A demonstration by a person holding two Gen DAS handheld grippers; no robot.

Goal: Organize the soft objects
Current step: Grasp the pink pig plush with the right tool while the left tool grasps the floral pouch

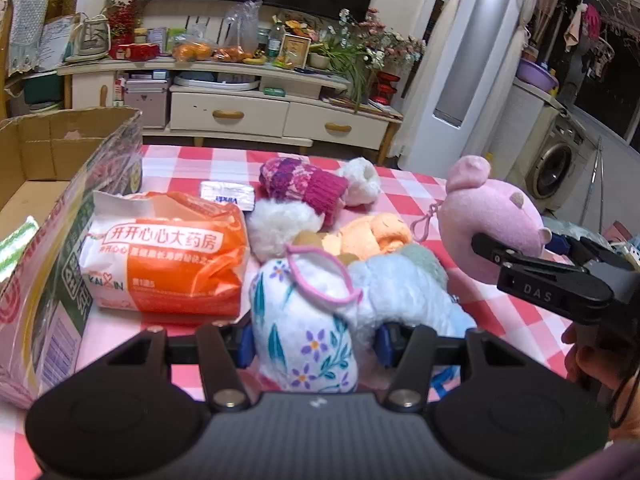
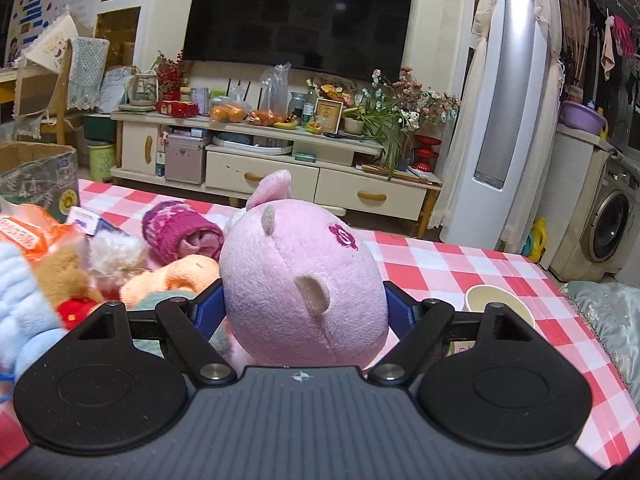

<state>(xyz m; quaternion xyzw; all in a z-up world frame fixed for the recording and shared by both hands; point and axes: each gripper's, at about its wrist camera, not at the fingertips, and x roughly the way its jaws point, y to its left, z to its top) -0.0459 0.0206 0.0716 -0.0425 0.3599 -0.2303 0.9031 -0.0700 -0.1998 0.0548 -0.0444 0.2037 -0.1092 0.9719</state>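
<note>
While my left gripper [image 1: 314,340] pinches a white floral pouch [image 1: 304,320] with purple flowers, teal leaves and a pink cord loop, low over the checked tablecloth [image 1: 520,320] beside the orange bag [image 1: 168,252] and cardboard box [image 1: 60,152], my right gripper [image 2: 304,312] clamps a round pink plush pig [image 2: 300,280], beige-eared, raised right of the toy pile.
</note>
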